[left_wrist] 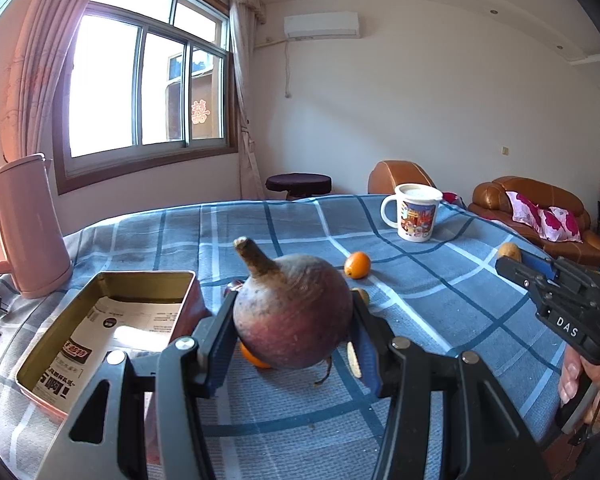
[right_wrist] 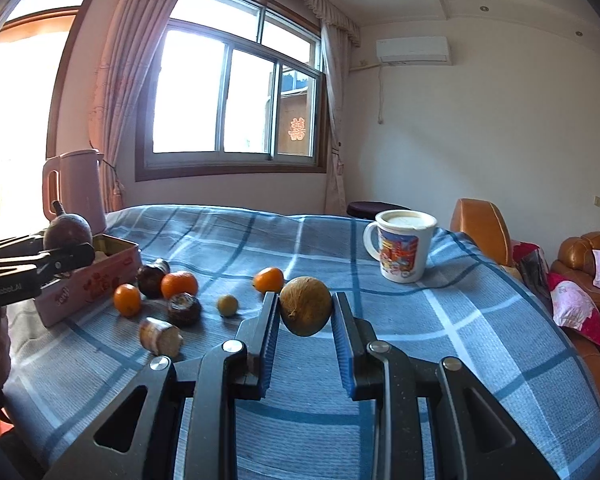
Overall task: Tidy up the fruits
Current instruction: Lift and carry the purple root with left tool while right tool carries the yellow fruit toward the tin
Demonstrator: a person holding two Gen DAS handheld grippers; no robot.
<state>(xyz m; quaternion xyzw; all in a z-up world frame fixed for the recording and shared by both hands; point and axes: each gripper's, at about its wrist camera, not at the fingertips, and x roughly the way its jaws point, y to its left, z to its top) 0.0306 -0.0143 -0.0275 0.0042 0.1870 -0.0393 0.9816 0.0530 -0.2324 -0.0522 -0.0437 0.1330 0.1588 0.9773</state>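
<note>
My left gripper (left_wrist: 294,300) is shut on a big purple-red round fruit (left_wrist: 292,312) with a stubby stem, held above the cloth beside the open tin box (left_wrist: 56,356). In the right wrist view that same fruit (right_wrist: 68,230) hangs over the pink tin box (right_wrist: 80,288). My right gripper (right_wrist: 306,300) is shut on a brown round fruit (right_wrist: 306,312), lifted off the table. On the cloth lie three oranges (right_wrist: 179,284), two dark fruits (right_wrist: 184,309), a small yellow-green fruit (right_wrist: 227,305) and a tan cut piece (right_wrist: 160,336).
A blue checked cloth (right_wrist: 460,320) covers the table. A printed mug (right_wrist: 402,246) stands at the back right and a pink kettle (left_wrist: 24,224) at the back left. Printed paper lines the tin. Brown sofas stand beyond the table's right edge.
</note>
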